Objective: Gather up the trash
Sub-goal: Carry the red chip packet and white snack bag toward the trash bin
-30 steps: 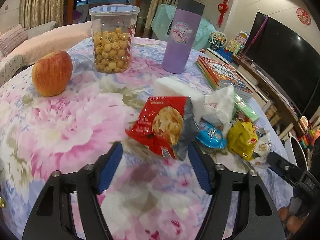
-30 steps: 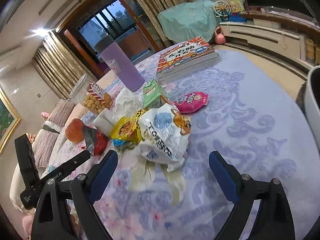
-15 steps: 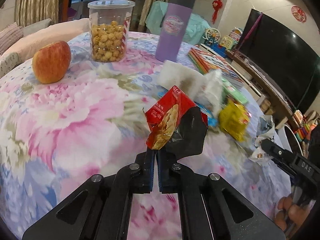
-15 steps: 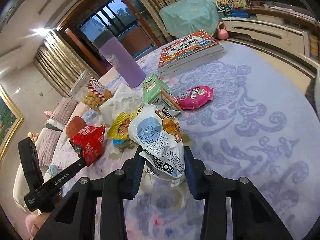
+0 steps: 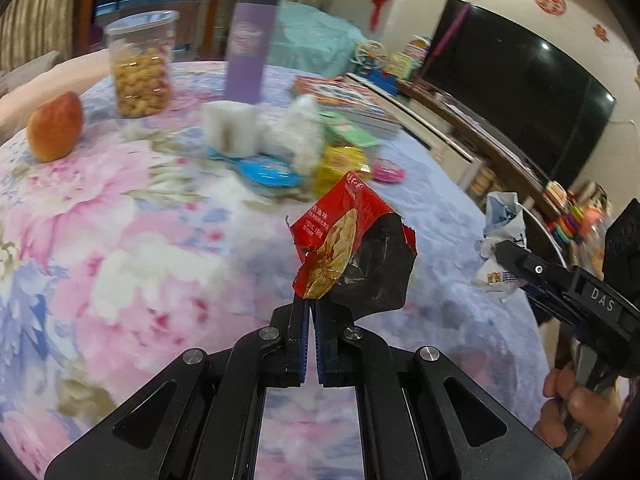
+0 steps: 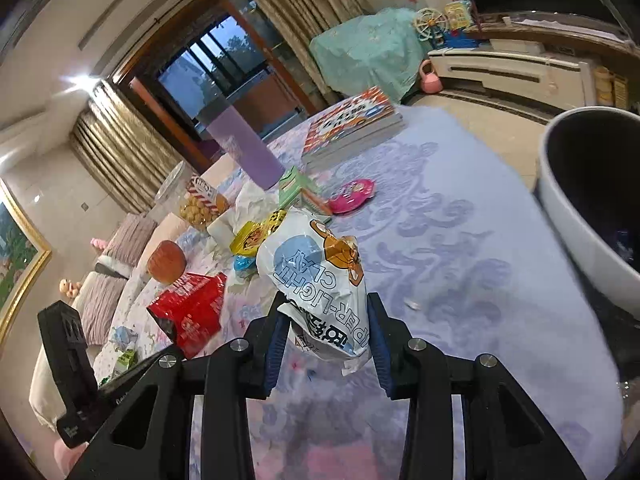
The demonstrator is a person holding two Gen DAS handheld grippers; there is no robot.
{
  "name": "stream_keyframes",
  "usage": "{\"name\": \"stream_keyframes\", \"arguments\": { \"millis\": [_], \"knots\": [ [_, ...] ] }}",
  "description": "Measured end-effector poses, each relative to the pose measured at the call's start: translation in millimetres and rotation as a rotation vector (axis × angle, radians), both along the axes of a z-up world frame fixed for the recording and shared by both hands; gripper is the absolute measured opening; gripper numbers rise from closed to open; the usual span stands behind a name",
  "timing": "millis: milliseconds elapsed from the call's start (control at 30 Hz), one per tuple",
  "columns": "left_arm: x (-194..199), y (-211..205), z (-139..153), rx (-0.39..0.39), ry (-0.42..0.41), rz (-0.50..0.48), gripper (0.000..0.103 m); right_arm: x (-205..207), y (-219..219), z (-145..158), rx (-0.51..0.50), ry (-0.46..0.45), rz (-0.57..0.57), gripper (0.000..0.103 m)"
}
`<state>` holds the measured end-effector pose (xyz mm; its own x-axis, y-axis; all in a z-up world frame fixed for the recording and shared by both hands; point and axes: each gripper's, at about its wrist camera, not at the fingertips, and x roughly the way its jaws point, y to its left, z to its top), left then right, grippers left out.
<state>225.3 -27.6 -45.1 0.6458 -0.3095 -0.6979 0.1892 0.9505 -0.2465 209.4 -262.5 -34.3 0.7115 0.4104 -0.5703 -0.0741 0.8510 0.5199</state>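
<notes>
Pinching the bottom corner of the red snack wrapper (image 5: 348,248), the left gripper (image 5: 311,336) has its blue pads pressed nearly together, so the empty packet stands upright and clear of the floral tablecloth (image 5: 120,240); a grip that low on thin foil probably lets the bag hang free for dropping. Taking the purple tumbler (image 5: 248,52) as the mark, the wrapper is well in front of it, nearer the camera than the heap of remaining litter, where a blue wrapper (image 5: 268,170) and a yellow packet (image 5: 340,164) lie just before the tumbler; the apple (image 5: 54,128) and the popcorn jar (image 5: 142,68) sit to its left and look like keepers. The tool points downward over the table. From the right wrist, the right gripper (image 6: 326,340) is closed partway on the white clay bag (image 6: 320,280), jaws squeezing its crumpled lower half, wider because the bag is bulky. It is held well in front of the tumbler (image 6: 244,148), above the cloth. A white bin (image 6: 580,216) with a dark inside stands at the right edge, likely the destination. A hand (image 5: 576,408) grips the right tool's handle.
</notes>
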Motion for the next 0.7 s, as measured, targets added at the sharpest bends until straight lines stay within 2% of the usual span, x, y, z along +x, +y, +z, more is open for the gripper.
{"name": "stream_keyframes", "arguments": {
  "millis": [700],
  "knots": [
    [-26.1,-110.8,12.9,0.011,-0.022,-0.222,0.002,-62.2,-91.2,11.4,-0.037,-0.045,-0.188,0.038]
  ]
}}
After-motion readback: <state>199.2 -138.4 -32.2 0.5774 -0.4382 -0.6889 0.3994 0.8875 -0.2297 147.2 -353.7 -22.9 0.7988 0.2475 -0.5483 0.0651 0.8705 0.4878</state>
